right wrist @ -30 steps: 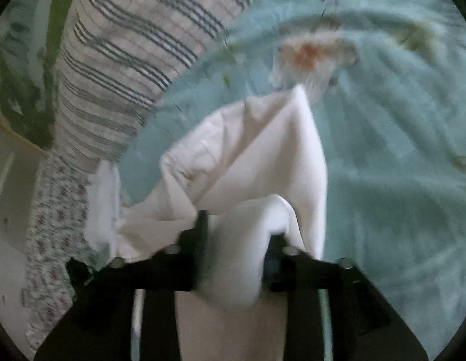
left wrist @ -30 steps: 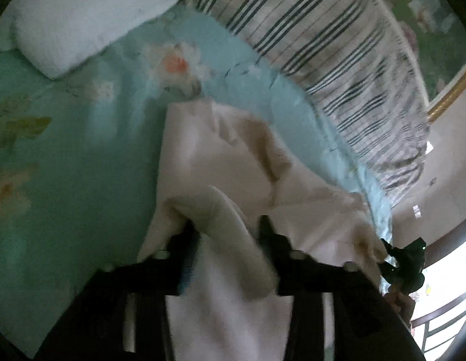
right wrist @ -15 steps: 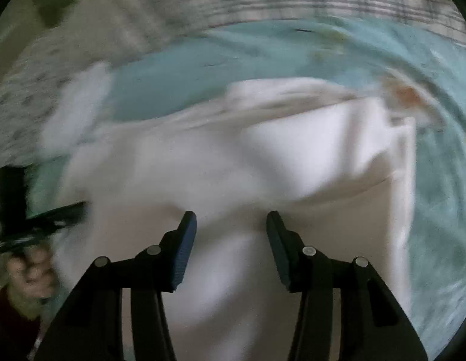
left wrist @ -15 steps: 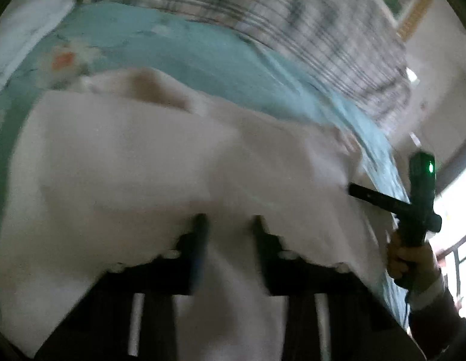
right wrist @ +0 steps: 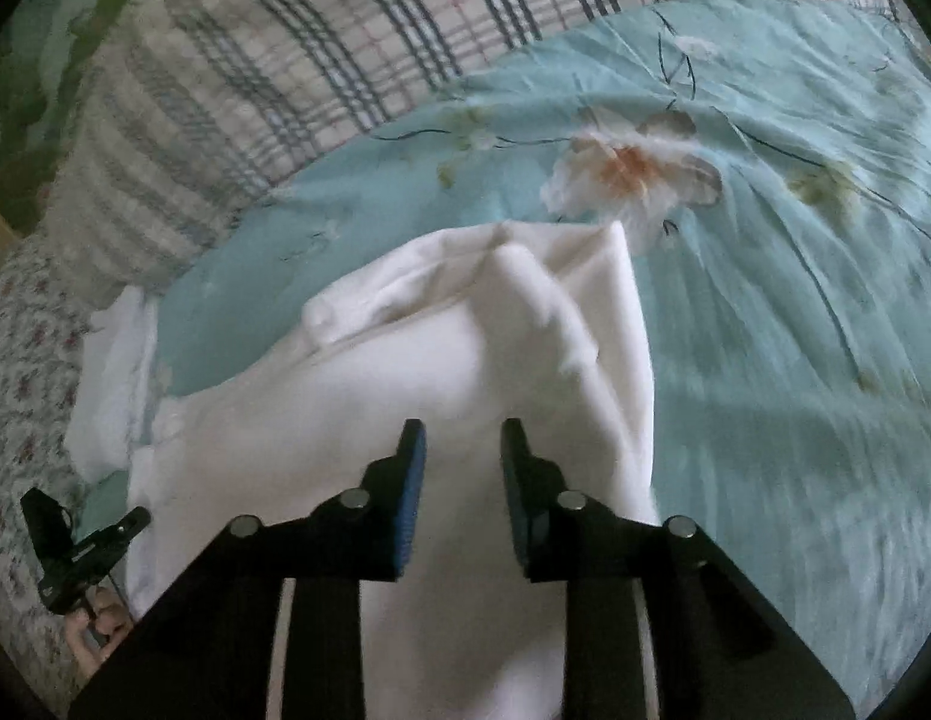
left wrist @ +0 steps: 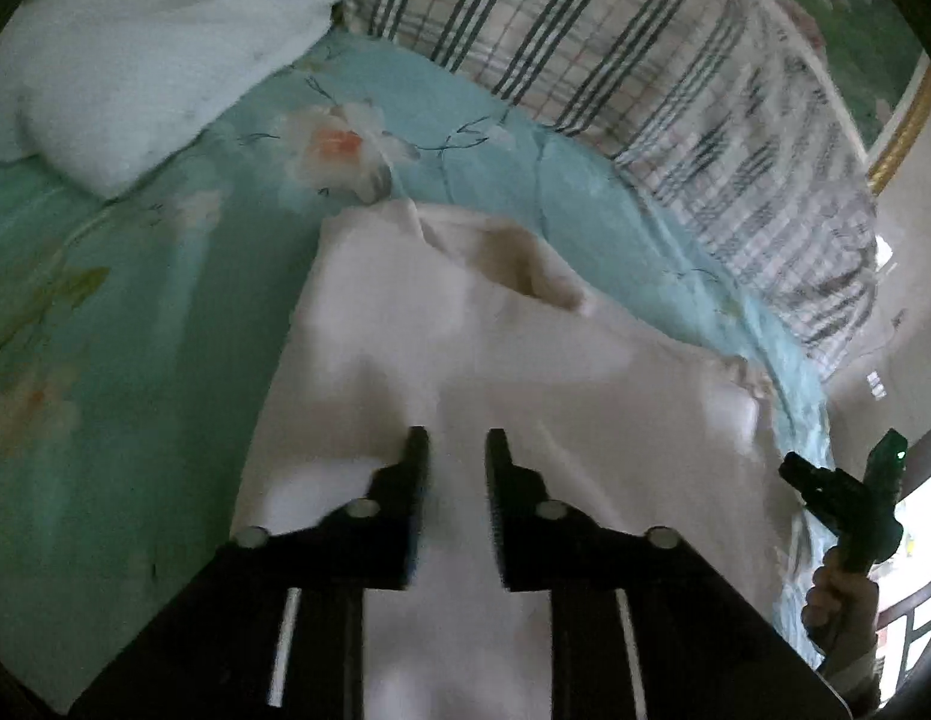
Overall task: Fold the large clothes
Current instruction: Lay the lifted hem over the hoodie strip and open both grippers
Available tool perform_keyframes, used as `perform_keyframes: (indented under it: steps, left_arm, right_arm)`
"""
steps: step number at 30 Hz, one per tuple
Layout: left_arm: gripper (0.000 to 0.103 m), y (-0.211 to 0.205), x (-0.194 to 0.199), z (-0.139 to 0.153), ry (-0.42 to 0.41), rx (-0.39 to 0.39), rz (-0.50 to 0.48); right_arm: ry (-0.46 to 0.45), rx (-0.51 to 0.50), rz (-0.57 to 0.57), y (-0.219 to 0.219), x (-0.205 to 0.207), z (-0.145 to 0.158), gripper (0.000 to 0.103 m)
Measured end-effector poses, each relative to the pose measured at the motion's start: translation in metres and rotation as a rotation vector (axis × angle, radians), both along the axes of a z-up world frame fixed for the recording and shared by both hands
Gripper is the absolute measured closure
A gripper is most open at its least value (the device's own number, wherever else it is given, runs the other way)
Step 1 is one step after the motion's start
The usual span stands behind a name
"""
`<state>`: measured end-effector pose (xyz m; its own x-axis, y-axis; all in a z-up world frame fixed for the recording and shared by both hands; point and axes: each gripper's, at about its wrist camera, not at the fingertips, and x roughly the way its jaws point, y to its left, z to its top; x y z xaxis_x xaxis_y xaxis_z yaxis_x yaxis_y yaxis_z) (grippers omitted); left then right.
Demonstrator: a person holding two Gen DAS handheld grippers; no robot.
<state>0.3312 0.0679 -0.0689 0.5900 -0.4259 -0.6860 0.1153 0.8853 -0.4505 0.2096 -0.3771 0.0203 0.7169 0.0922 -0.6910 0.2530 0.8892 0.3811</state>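
A large white garment (left wrist: 465,348) lies spread and partly folded on the teal flowered bedspread (left wrist: 135,300). It also shows in the right wrist view (right wrist: 465,360), with a bunched fold at its far edge. My left gripper (left wrist: 457,444) hovers over the near part of the cloth, jaws apart with nothing between them. My right gripper (right wrist: 463,438) is likewise open and empty above the garment. The right gripper also shows at the right edge of the left wrist view (left wrist: 849,498), and the left gripper at the left edge of the right wrist view (right wrist: 81,546).
A plaid pillow or blanket (left wrist: 675,60) lies along the far side of the bed. A white folded blanket (left wrist: 135,60) sits at the far left. A floral sheet (right wrist: 21,360) and small white cloth (right wrist: 105,384) lie at the bed's left edge.
Both grippers held bunches of the white garment a second ago. They swung it out, let go, and now stand open above the laid-down cloth.
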Motion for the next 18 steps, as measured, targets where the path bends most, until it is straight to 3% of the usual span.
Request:
perform_keyframes:
  steps: [8,12,18]
  left_arm:
    - [0.069,-0.012,-0.1,0.01,0.001,-0.121,-0.059]
    - [0.066,-0.022,-0.134,0.009,0.0,-0.145,-0.083]
    - [0.053,-0.023,-0.16,-0.008,0.031,-0.155,-0.078]
  right_arm:
    - [-0.038,0.063,0.075,0.055,-0.061,-0.003,0.07]
    - [-0.036,0.086,0.086,0.072,-0.084,-0.013,0.069]
    - [-0.008,0.108,0.085,0.081,-0.106,-0.029,0.069]
